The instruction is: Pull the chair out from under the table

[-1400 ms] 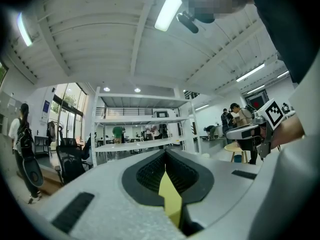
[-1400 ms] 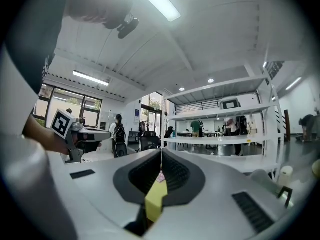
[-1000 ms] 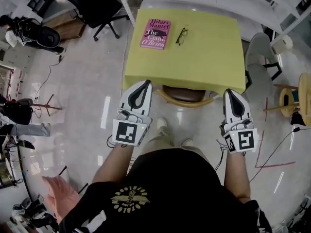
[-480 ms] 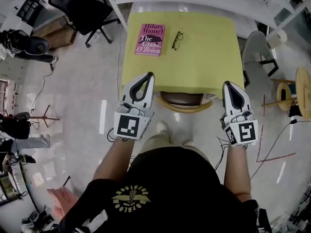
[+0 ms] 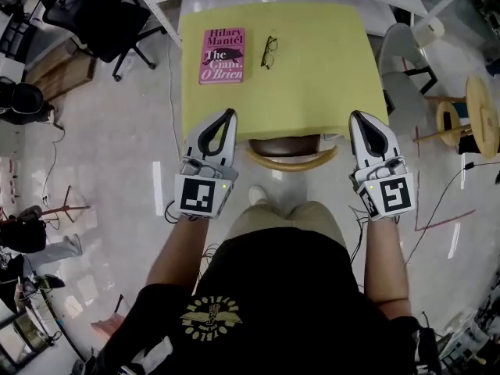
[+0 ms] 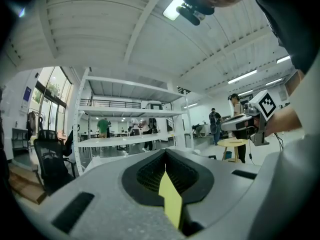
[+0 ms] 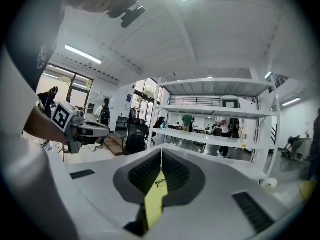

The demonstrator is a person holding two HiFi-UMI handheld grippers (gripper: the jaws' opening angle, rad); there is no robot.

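My left claw [image 5: 226, 116] and right claw [image 5: 360, 118] are both pressed together, pinching nothing, with their tips over the table's [image 5: 312, 69] near edge. The chair [image 5: 291, 156] is tucked under that edge between them, at 3 o'clock of the left and 9 o'clock of the right. A book [image 5: 223, 55] and glasses [image 5: 268, 51] lie at 12 o'clock of the left.

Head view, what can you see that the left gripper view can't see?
Only the head view shows the pink book, the glasses and the brown chair. Only the left gripper view shows the ceiling and its ceiling light. Both show the yellow table, just a sliver of it in the gripper view, plus the right gripper and the black office chair.
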